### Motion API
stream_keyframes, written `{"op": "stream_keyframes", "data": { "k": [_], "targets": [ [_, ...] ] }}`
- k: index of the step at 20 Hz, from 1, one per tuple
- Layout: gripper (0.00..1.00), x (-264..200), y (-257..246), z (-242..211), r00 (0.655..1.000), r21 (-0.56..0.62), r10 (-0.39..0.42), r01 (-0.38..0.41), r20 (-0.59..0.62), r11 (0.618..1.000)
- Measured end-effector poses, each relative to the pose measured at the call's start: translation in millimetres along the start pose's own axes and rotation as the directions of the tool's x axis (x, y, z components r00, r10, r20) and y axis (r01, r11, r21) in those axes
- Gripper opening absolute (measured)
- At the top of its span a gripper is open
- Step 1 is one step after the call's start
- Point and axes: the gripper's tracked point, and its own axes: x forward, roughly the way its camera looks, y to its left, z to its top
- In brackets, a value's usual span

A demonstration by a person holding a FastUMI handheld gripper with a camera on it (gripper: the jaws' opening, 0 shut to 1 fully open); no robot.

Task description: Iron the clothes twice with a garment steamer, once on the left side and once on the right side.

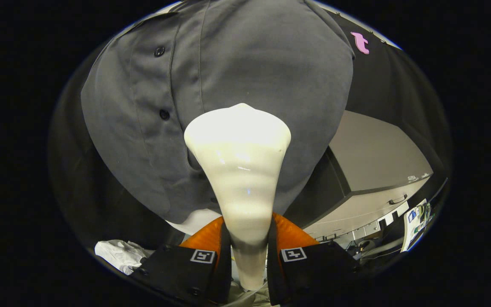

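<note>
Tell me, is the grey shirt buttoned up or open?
Buttoned up, where it shows. The grey shirt hangs with its front strip closed flat and two dark buttons fastened, beyond the steamer held between the gripper fingers.

Grey counter [377,157] off to right; few small unclear items [414,177] on its far edge.

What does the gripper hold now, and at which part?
The gripper holds the garment steamer by its narrow handle, both fingers pressing on it.
</note>
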Motion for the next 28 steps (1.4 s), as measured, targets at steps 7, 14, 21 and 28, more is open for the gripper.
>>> {"op": "stream_keyframes", "data": {
  "k": [7, 14, 21, 28],
  "targets": [
    [0.42, 29, 4, -40, 0.997, 0.0, -0.003, 0.003, -0.08, 1.0],
    [0.43, 53, 9, -69, 0.99, 0.019, -0.017, 0.02, -0.14, 1.0],
    [0.42, 27, 12, -56, 0.995, 0.064, 0.0, 0.006, -0.101, 0.998],
    [0.42, -33, 15, 5, 1.0, 0.067, 0.006, -0.007, 0.021, 0.998]
  ]
}}
